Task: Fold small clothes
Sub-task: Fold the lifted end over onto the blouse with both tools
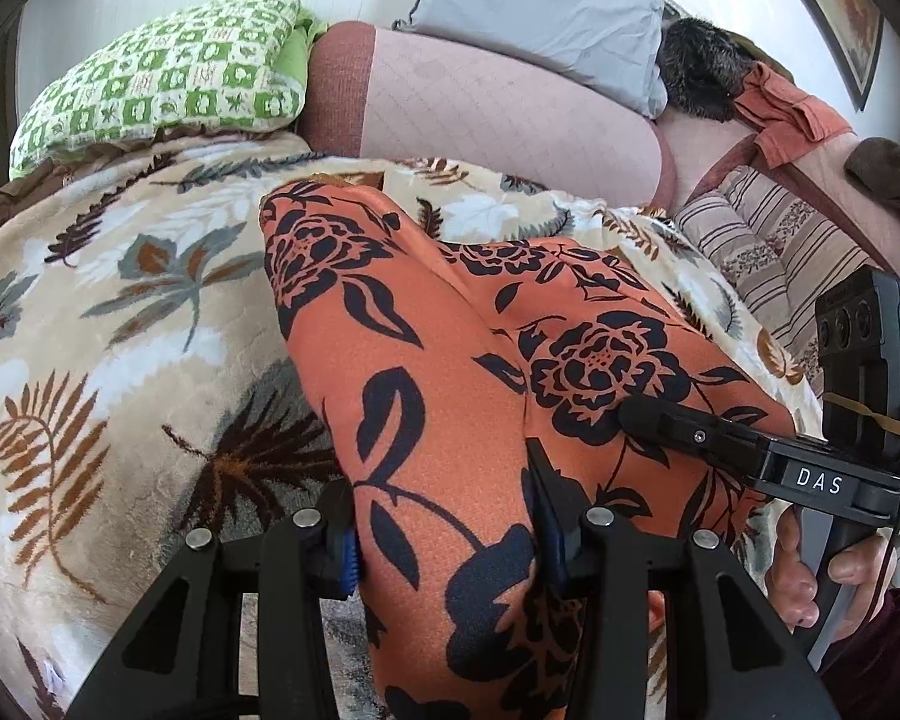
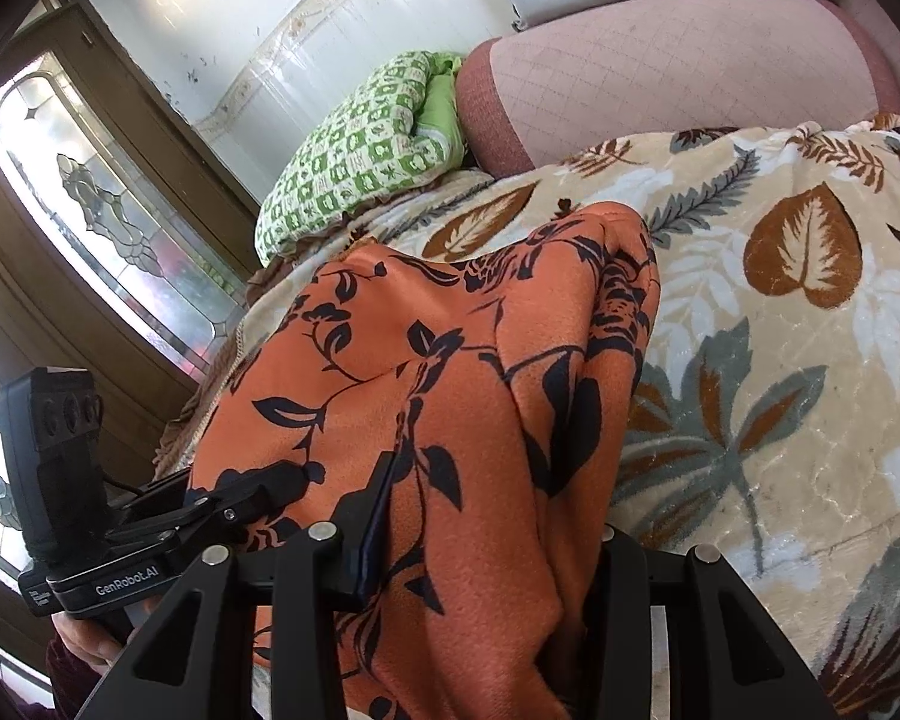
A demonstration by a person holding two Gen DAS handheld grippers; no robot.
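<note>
My left gripper (image 1: 444, 546) jaws clamped on a fold of orange floral garment (image 1: 450, 360), my right gripper (image 2: 480, 546) jaws pinching its other side, garment draped between them over the leaf-print blanket (image 1: 120, 300) on the bed

Both wrist views look steeply down, close over the same orange garment (image 1: 450, 390) and leaf-print blanket (image 2: 780, 300).
</note>
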